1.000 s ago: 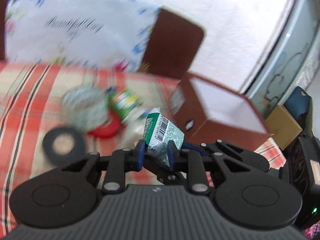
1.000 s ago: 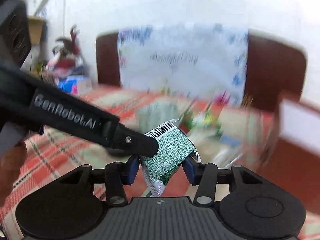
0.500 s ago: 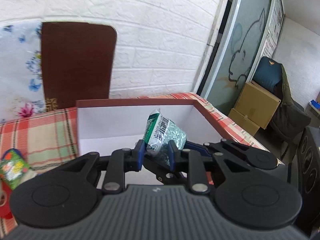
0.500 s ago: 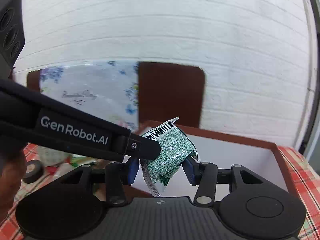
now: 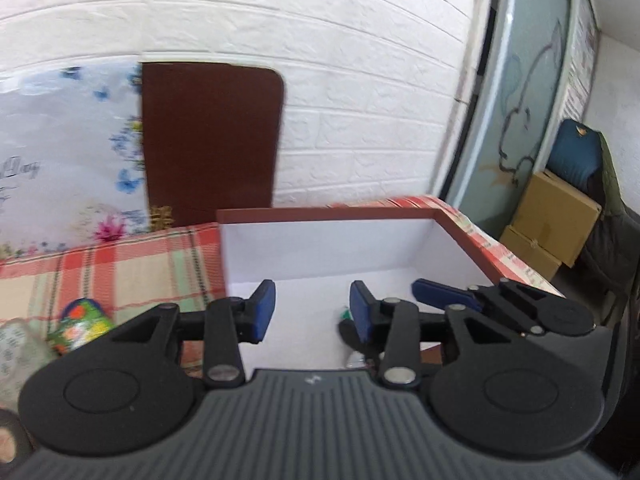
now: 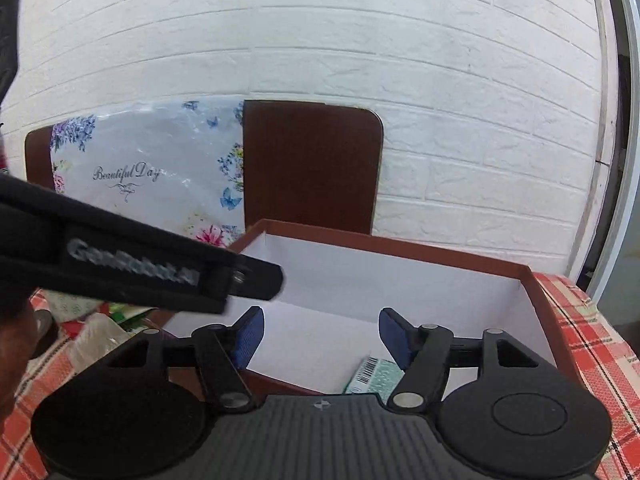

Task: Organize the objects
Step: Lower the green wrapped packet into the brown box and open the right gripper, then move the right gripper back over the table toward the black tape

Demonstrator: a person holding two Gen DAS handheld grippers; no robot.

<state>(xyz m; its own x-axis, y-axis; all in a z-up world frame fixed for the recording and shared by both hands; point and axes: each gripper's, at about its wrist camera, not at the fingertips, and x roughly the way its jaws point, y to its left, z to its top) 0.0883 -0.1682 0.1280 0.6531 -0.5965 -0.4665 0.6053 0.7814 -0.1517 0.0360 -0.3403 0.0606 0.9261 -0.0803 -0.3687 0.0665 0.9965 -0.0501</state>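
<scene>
An open brown box with a white inside (image 5: 320,248) (image 6: 400,276) stands on the checked tablecloth. My left gripper (image 5: 312,312) hangs over its near part, jaws opening, nothing between them. My right gripper (image 6: 320,336) is over the same box, jaws opening and empty as well. The green and white snack packet (image 6: 374,376) lies on the box floor just below the right gripper; in the left wrist view only a sliver of the packet (image 5: 346,316) shows behind a fingertip. The right gripper's fingers (image 5: 444,296) reach into the left wrist view, and the left gripper's arm (image 6: 140,268) crosses the right wrist view.
A colourful packet (image 5: 78,320), a clear tape roll (image 5: 16,356) and a black tape roll (image 5: 12,440) lie left of the box. A brown chair back (image 6: 312,168) and a floral bag (image 6: 152,172) stand behind the table. Cardboard boxes (image 5: 552,216) sit on the floor to the right.
Both grippers carried the green packet rightward from the cluttered table to above the box, then let go; the packet now lies inside the box.
</scene>
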